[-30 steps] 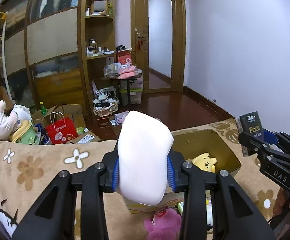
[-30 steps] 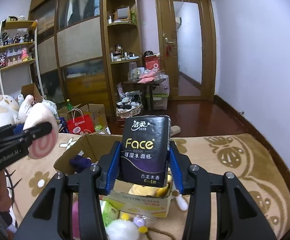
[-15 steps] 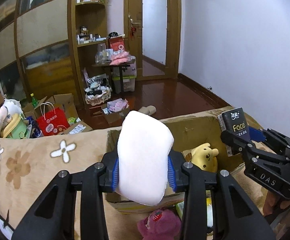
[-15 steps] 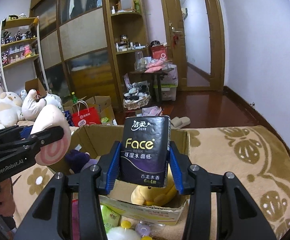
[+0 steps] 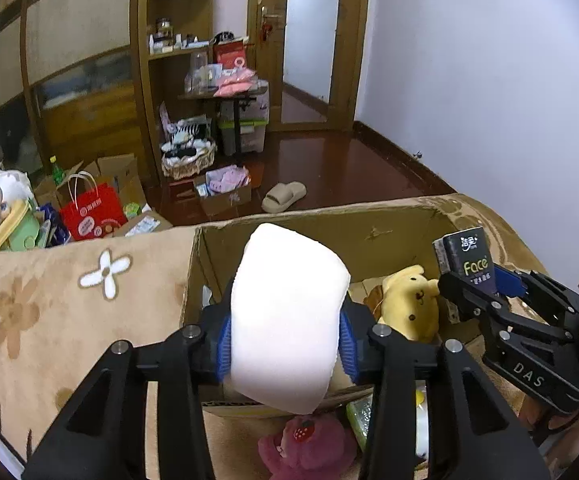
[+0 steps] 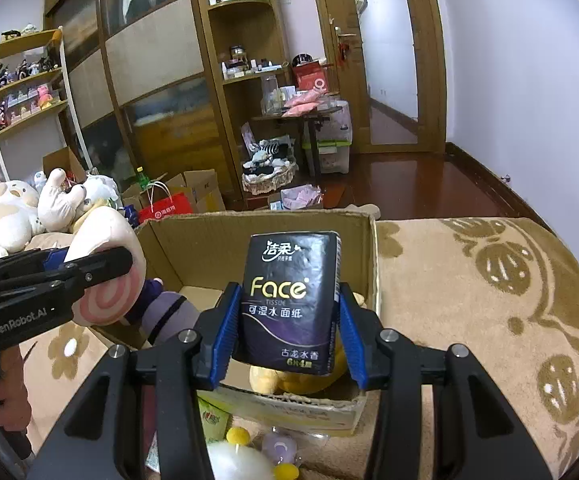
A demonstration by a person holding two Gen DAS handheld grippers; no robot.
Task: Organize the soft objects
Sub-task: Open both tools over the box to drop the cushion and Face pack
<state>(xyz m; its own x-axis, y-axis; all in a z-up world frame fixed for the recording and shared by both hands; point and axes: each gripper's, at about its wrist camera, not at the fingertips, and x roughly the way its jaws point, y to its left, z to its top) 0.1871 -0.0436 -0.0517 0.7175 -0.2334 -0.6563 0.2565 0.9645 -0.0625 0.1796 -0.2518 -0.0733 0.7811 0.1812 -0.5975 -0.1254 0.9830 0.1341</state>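
- The left gripper [image 5: 285, 340] is pinching the white plush roll [image 5: 287, 320] across its middle, blue pads sinking into its flanks. Its jaws have just been easing apart, with the roll between them and the pads touching it, so I judge the hold is loosening.
- The roll is hanging over the near left part of the open cardboard box [image 5: 329, 226]; the right wrist view is showing a pink swirl on its end [image 6: 107, 300]. It is looking light and very squashy, so it should be dropping harmlessly and settling wherever there is room.
- Inside the box, a yellow plush dog [image 5: 409, 304] is lying to the right and a purple plush [image 6: 161, 308] to the left.
- The right gripper [image 6: 289, 328] is clamping the black tissue pack [image 6: 289, 300] by its two narrow sides, upright, over the box's right half just above the dog.
- The pack is seeming light, soft under a slick film wrapper; gripping it low on the sides, as here, is likely keeping it from sliding out.
- A pink strawberry plush [image 5: 309, 444] is lying on the blanket [image 5: 49, 300] just outside the box's near wall.
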